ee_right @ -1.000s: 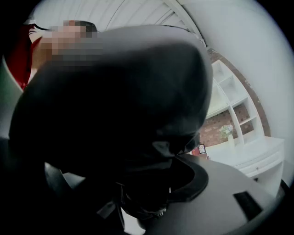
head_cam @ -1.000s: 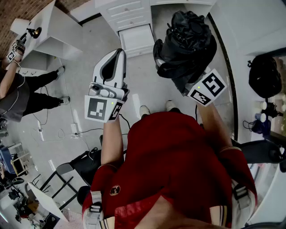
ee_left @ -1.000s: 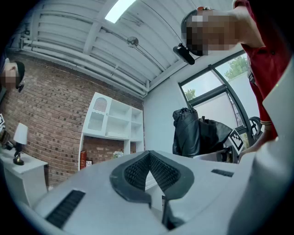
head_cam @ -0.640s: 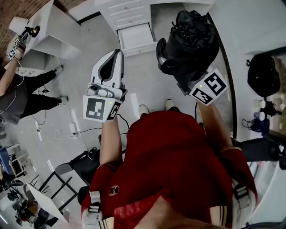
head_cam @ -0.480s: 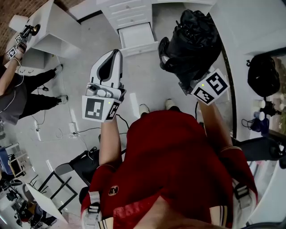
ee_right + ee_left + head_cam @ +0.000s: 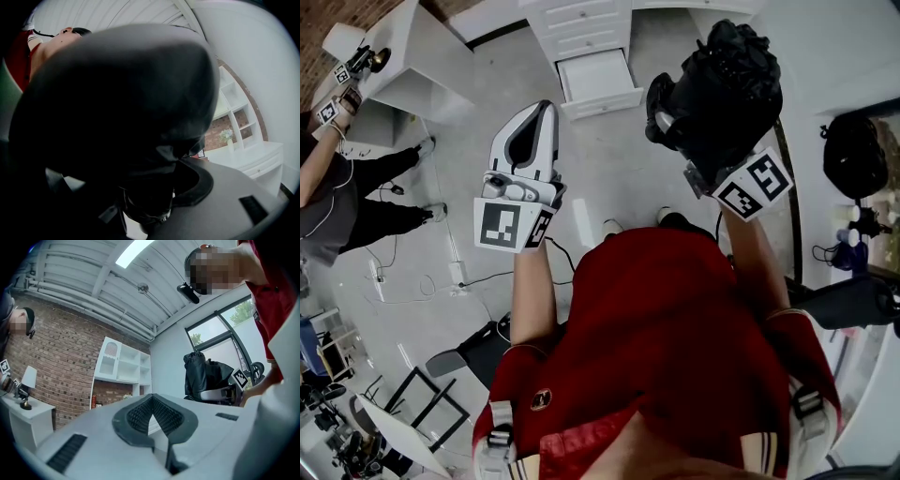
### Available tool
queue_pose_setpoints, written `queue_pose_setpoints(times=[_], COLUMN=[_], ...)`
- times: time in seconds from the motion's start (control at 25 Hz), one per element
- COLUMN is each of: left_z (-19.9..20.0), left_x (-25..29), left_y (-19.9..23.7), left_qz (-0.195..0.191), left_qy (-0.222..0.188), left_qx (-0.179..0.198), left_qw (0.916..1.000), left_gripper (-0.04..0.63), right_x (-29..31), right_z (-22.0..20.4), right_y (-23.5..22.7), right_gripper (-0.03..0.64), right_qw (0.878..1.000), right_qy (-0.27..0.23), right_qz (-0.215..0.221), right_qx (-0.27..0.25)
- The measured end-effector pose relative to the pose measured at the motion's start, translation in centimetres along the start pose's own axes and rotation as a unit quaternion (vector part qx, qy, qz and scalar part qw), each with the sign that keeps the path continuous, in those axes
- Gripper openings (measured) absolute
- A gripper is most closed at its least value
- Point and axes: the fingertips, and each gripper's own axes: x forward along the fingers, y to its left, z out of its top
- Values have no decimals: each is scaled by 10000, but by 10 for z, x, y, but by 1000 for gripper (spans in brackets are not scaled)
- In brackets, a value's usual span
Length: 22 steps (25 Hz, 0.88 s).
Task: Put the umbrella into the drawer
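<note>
The right gripper [image 6: 711, 165] carries the umbrella [image 6: 717, 89] aloft above the floor [image 6: 609, 178], to the right of the open drawer [image 6: 598, 77], which is pulled out of the white chest of drawers [image 6: 581, 23]. Its fingers are spread wide around the black bundle and clamp it near the lower end, where the folds gather. The left gripper [image 6: 544, 114] hangs beside it with its fingers pressed together and nothing between them.

The umbrella is collapsed but not strapped tight, and its fabric billows in loose folds. It is probably light, soft outside and stiff only along the shaft and ribs within. The cloth looks slick, so a hold on fabric alone could slide. The firm core near the handle is the safer place, and that seems to be where the fingers sit. The bundle looks about as bulky as the drawer is wide, so loose folds may catch on the rim and need tucking in by the left gripper.
</note>
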Motion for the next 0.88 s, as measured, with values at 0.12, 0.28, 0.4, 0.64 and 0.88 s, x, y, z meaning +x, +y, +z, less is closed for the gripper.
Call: queue_pose_setpoints(times=[0.12,0.28,0.4,0.64,0.88], left_z=[-2,0,-1,-15,-38], left_x=[-5,-6,-2,26,70], left_y=[15,27,29,39,69], left_qz=[-53,-98,-124,-109,108], left_qy=[-9,-18,4,161,329], left_qx=[-20,-12,-16,32,108], left_qw=[10000,9999,9999,9998,9993], left_gripper=[6,6,6,6,6], right_x=[8,13,14,29,62], right_z=[-3,-8,-12,-21,-26], right_y=[6,11,7,-27,-86], right_gripper=[254,255,253,255,254], right_qw=[9999,9997,9996,9997,9999], right_qy=[17,109,165,155,140], right_qz=[-100,-174,-214,-167,-30], right_qx=[-51,-116,-128,-10,-5])
